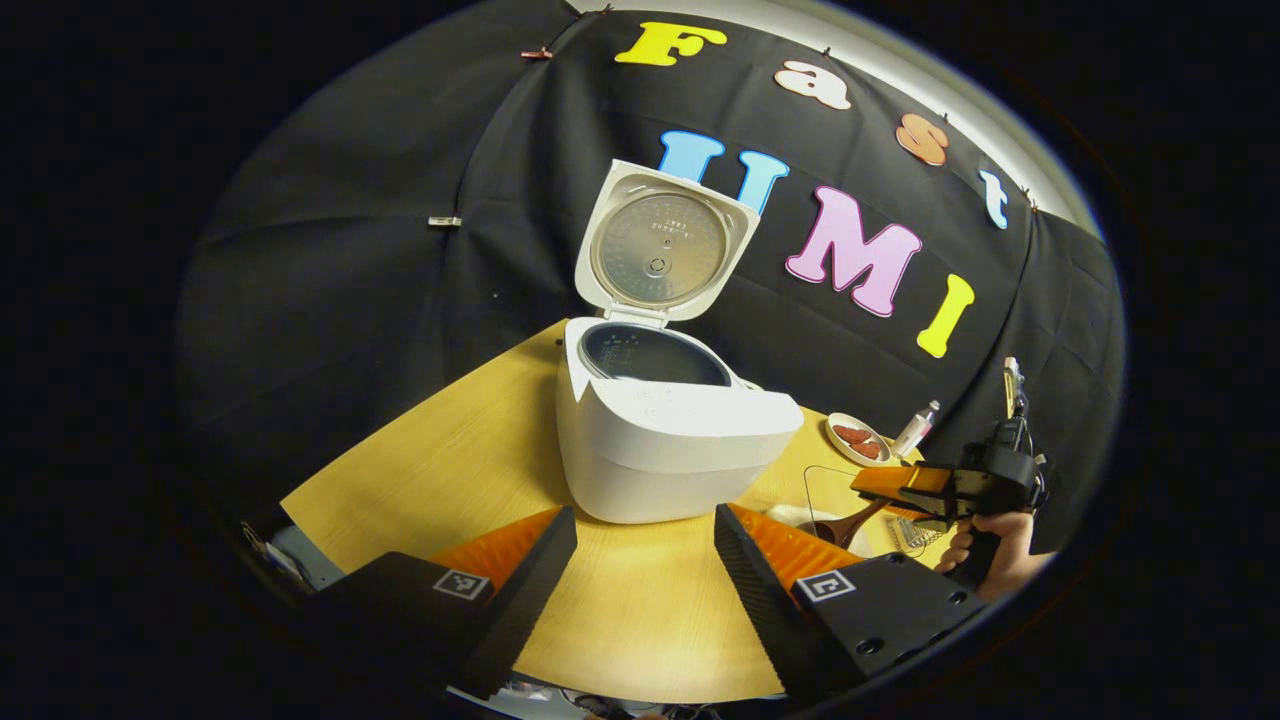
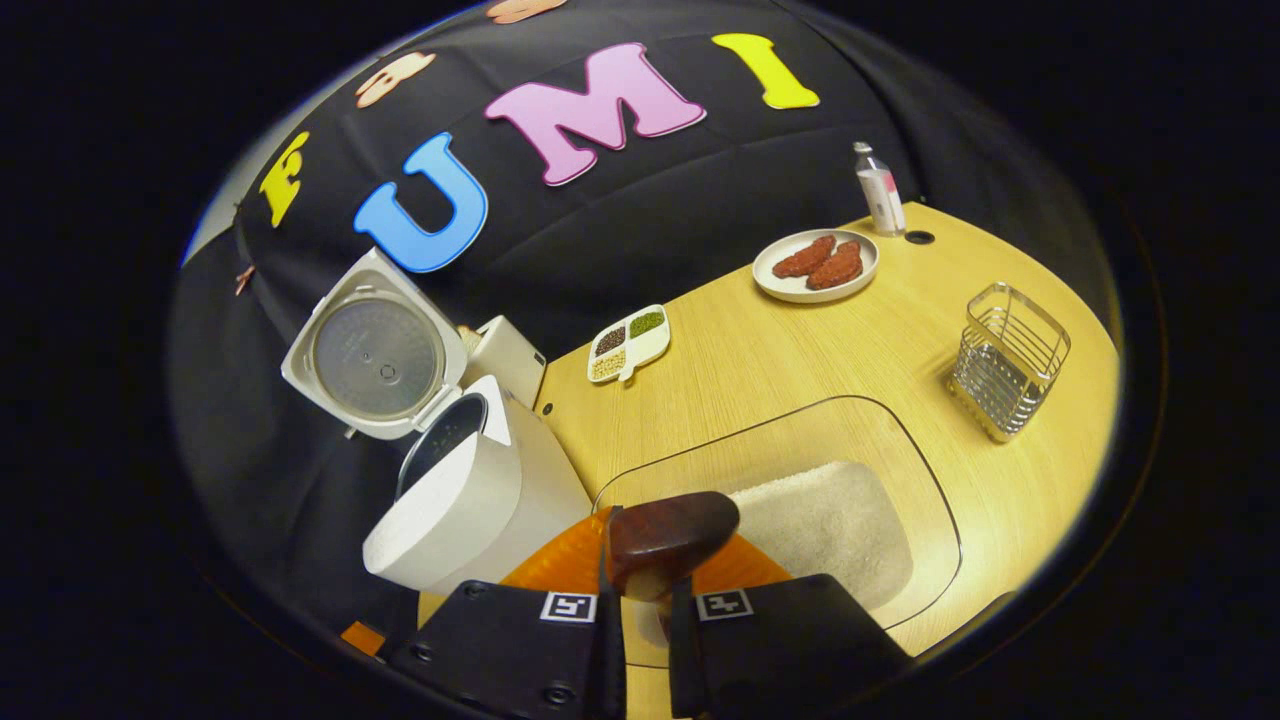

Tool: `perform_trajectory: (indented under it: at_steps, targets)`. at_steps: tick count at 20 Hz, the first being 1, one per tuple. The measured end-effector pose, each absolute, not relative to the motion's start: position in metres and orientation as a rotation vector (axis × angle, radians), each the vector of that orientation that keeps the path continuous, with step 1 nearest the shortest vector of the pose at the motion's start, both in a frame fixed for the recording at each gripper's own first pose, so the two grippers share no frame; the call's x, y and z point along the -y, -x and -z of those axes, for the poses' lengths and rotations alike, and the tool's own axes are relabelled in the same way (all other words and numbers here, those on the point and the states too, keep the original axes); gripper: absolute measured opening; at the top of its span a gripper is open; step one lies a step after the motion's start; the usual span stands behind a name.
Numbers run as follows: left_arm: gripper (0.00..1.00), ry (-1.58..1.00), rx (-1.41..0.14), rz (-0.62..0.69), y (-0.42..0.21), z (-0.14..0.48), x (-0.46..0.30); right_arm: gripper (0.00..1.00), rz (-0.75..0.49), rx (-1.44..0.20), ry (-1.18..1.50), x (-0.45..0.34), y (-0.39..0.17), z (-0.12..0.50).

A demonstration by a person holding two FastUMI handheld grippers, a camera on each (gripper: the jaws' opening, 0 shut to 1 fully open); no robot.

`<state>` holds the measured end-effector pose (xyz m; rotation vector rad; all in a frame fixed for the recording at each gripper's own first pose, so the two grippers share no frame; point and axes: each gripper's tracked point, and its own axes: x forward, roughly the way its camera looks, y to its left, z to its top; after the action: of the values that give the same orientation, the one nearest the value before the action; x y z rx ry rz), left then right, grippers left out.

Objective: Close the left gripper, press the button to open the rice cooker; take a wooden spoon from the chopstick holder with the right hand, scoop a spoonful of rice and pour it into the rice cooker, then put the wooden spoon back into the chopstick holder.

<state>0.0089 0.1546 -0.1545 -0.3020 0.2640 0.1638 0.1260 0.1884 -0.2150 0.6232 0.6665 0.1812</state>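
Your cooker (image 2: 470,480) stands open at the left. Your right gripper (image 2: 640,590) is clamped on the spoon (image 2: 668,535), above the rice (image 2: 830,520). Your left gripper (image 1: 645,560) is spread wide, holding nothing. Scooping, pouring and returning it to the holder (image 2: 1008,375) remain.

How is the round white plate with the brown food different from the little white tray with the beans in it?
The round white plate has one open dish, while the small white divided tray is split into compartments. The plate holds two reddish-brown pieces of food; the tray holds separate heaps of dark, green and pale grains. The plate sits near the small bottle; the tray lies closer to the white rice cooker. Both are white and rest on the wooden table.
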Motion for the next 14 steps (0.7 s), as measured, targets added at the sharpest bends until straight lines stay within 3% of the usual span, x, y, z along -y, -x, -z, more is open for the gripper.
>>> perform_trajectory:
  at_steps: [4, 14]
  targets:
    - [0.96, 0.303, -0.246, -0.156, -0.014, 0.145, -0.150, 0.21, -0.131, -0.699, -0.784, -0.168, -0.128, 0.205]
    - [0.96, 0.292, -0.242, -0.093, -0.018, 0.136, -0.132, 0.21, -0.030, -0.662, -0.905, -0.108, -0.130, 0.173]
